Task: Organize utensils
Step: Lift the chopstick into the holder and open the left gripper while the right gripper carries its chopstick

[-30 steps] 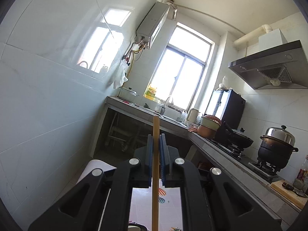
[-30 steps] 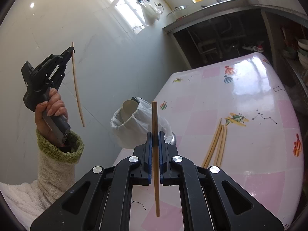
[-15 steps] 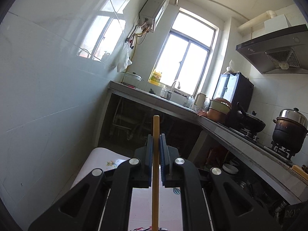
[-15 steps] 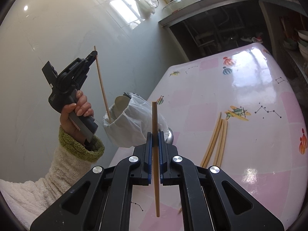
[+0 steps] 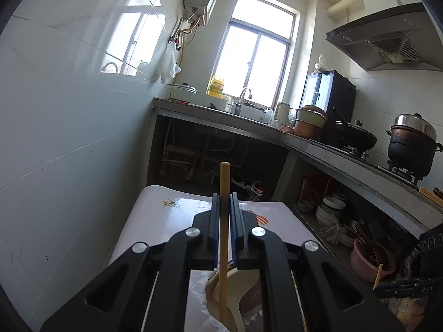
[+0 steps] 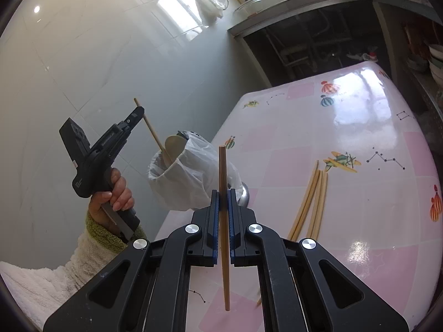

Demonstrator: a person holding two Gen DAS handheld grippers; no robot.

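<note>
Bright window (image 5: 257, 55) backlight, glare on tablecloth (image 6: 360, 105), fisheye-warped edges.

Black plastic grippers (image 6: 223, 193), blue finger pads (image 6: 214, 207), silver screws; bare left hand (image 6: 115, 193), white fleece sleeve (image 6: 55, 271), green knit cuff (image 6: 105, 235).

My left wrist view looks level along its tongs (image 5: 224, 215) across the kitchen toward the window (image 5: 257, 52), the table (image 5: 155, 215) close below. My right wrist view tilts down at the table (image 6: 360, 127) from nearby. Both views share the bagged holder (image 6: 188, 177) and the far table end.
</note>
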